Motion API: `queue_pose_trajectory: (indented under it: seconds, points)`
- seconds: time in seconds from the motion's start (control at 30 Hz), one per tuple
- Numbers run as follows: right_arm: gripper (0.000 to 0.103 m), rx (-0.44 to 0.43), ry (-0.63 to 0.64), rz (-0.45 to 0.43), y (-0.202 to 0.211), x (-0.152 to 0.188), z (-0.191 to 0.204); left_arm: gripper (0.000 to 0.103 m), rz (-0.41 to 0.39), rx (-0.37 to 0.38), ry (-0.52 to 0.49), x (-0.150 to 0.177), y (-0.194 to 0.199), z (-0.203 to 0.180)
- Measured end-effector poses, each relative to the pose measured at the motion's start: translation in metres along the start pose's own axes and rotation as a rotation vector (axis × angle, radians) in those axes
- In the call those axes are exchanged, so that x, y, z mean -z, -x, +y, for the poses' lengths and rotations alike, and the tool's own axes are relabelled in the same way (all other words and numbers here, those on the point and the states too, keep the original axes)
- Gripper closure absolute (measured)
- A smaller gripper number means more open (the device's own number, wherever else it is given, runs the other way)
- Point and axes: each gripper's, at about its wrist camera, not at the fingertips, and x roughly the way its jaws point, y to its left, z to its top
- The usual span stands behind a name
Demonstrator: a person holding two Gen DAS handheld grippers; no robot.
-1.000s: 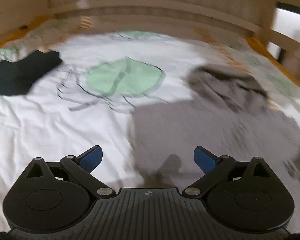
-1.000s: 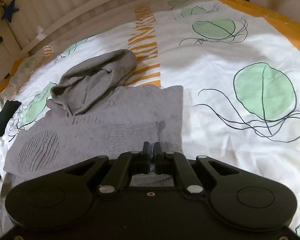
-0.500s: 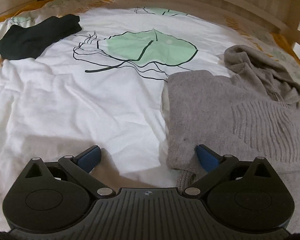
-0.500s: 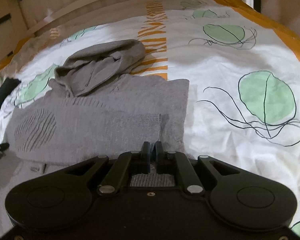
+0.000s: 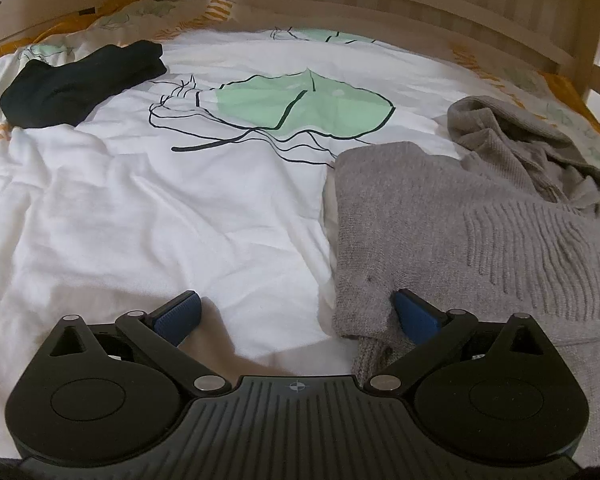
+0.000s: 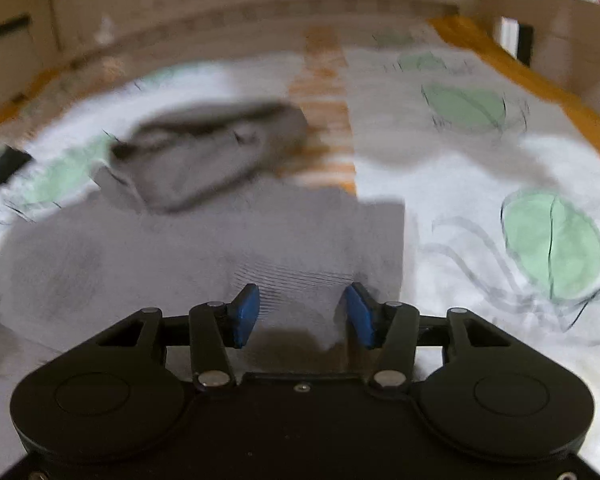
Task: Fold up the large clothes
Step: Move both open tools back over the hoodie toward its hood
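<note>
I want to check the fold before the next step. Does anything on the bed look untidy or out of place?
Yes. The hood of the grey knitted hoodie lies bunched in a rumpled heap at its far end, while the body lies flat. A dark garment also sits crumpled, apart, toward the far left of the duvet.

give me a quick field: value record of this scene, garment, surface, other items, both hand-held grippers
garment: grey knit hooded sweater, lying partly folded, hood bunched at the far end
surface: bed cover, white with green leaf print and orange stripes
other items: dark garment lying apart at the far left
left hand-held gripper: open, right pad at the sweater's near edge, not clamped
right hand-held gripper: jaws just been opening, now open, sweater fabric below, nothing pinched
image quality: right wrist view motion-blurred
</note>
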Motion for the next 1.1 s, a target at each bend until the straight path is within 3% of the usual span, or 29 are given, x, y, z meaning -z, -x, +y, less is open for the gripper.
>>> queue_pose_trajectory:
  seconds: [0.13,0.27,0.43,0.53,0.87,1.1]
  points:
    - [0.042,-0.002,0.005,-0.049,0.002,0.007,0.000,0.000,0.000,0.010,0.007,-0.001,-0.001,0.002]
    - [0.023,-0.052,-0.027,-0.038,0.017,0.005,-0.004,0.000,0.012,0.059,0.040,-0.003,0.006,0.008]
    - [0.016,-0.079,-0.038,-0.038,0.052,0.012,-0.001,0.000,0.058,0.086,0.004,0.009,0.024,0.006]
    - [0.016,-0.093,-0.056,-0.018,0.071,0.024,-0.003,0.000,0.063,0.060,-0.099,0.025,0.036,-0.003]
    - [0.011,-0.132,-0.090,0.113,0.112,0.079,-0.005,0.000,0.148,0.147,-0.083,0.047,0.074,0.009]
    - [0.007,-0.154,-0.170,0.177,0.143,0.097,-0.011,0.000,0.233,0.220,-0.098,0.063,0.100,0.012]
